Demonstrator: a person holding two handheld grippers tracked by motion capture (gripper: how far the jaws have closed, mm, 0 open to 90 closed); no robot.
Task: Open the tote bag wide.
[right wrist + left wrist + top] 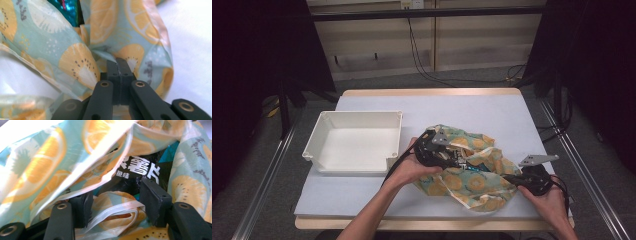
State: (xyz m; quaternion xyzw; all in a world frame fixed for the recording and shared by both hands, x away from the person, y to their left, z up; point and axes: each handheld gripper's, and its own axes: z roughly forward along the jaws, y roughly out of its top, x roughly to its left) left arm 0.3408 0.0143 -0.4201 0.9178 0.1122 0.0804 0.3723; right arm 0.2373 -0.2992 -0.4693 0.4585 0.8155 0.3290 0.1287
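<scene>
Pinching a crinkled fold of the glossy fruit-print bag (82, 57), the right claw (117, 61) clamps tight — left claw (115, 202) gapes.

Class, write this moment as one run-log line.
left tongs: open inside fruit-print bag | right tongs: shut on bag's fabric | dark snack packet: in bag | white bin: apart, left

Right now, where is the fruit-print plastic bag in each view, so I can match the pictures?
High view: the fruit-print bag lies crumpled at the table's near right, beside the white bin.
Left gripper view: the bag spreads ahead of the open left gripper.
Right gripper view: the bag is pinched by the shut right gripper.
Shared landmark: the dark snack packet inside the bag.
</scene>
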